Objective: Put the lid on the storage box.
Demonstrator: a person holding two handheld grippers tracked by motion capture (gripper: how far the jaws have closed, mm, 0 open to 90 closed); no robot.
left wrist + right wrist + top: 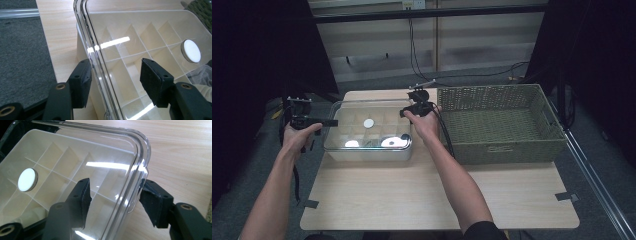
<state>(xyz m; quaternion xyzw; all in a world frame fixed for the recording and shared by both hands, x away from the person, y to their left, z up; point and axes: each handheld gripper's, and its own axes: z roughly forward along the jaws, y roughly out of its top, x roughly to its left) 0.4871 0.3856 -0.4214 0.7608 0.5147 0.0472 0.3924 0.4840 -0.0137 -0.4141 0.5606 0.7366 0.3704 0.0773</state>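
So the clear plastic box (368,134) sits toward the back left of the tabletop (437,200), with a woven green basket (499,122) just beside it on the right, taking up the back right corner. The basket looks empty, rectangular, with a rough wicker-type weave. Some cables run along the floor behind the table.

The box is a see-through organizer with a transparent lid (140,22) that has rounded corners and a raised rim. Under the lid there's a grid of cream dividers making small compartments, and a white round disc (191,50) sits on the lid near the middle.

The left gripper (115,80) is at the box's left end, its jaws spread apart on either side of the lid's edge, not closed on it. The right gripper (113,200) is at the right end, jaws also apart and straddling the lid's rim near a corner, outer pad right by the rim. Pads are black and look rubbery.
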